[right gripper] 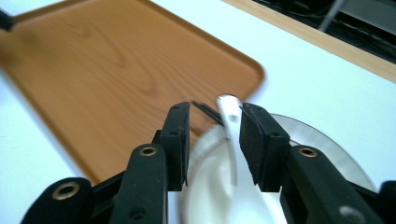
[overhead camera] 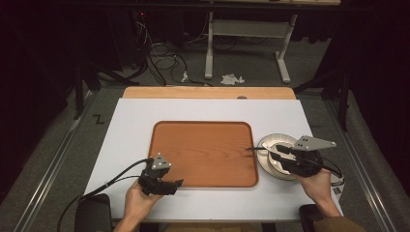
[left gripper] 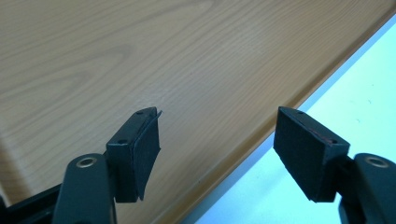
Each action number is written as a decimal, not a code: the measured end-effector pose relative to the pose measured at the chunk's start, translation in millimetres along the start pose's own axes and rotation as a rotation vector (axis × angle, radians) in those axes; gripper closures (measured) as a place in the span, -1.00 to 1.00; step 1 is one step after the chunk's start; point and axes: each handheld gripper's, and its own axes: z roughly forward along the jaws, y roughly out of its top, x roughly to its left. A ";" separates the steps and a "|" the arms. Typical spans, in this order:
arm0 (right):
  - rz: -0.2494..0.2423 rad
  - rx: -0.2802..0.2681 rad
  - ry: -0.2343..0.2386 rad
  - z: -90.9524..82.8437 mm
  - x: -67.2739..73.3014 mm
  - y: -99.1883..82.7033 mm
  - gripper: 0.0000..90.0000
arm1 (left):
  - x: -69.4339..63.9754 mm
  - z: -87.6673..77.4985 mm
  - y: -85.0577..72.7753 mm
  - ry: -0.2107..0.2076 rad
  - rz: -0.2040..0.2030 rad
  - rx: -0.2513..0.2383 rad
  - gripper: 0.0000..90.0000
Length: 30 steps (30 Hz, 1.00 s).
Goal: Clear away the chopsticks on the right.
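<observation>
A wooden tray (overhead camera: 203, 150) lies in the middle of a white mat (overhead camera: 145, 111). Just right of it a white dish (right gripper: 210, 186) sits on a grey plate (overhead camera: 270, 137). A white spoon (right gripper: 229, 116) rises from the dish, and a thin dark utensil (overhead camera: 254, 148) pokes left over the tray's rim. My right gripper (overhead camera: 280, 150) hovers over the dish. In the right gripper view (right gripper: 212, 112) the spoon's handle stands between the jaws, against the right pad, with a gap to the left pad. My left gripper (overhead camera: 174, 186) rests open at the tray's front left, its jaws (left gripper: 217, 116) straddling the tray's rim (left gripper: 261, 140).
The table's bare wooden strip (overhead camera: 208, 93) runs along the mat's far edge. Beyond it, cables (overhead camera: 164, 60) and the legs of a white stand (overhead camera: 209, 53) are on the dark floor. Bare mat (left gripper: 364, 93) lies in front of the tray.
</observation>
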 end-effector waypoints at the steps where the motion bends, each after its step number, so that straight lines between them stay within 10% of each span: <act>1: 0.008 0.006 -0.010 -0.7 -3.2 -0.9 0.45 | 0.0 0.1 0.0 0.001 0.000 0.001 -0.30; 14: 0.071 0.037 -0.106 -11.4 -49.9 -9.5 0.61 | 0.8 1.4 0.3 0.006 -0.001 0.004 -0.31; 30: 0.186 0.188 -0.217 18.9 -102.4 -35.2 0.63 | 1.0 2.3 0.6 0.006 0.000 0.006 -0.31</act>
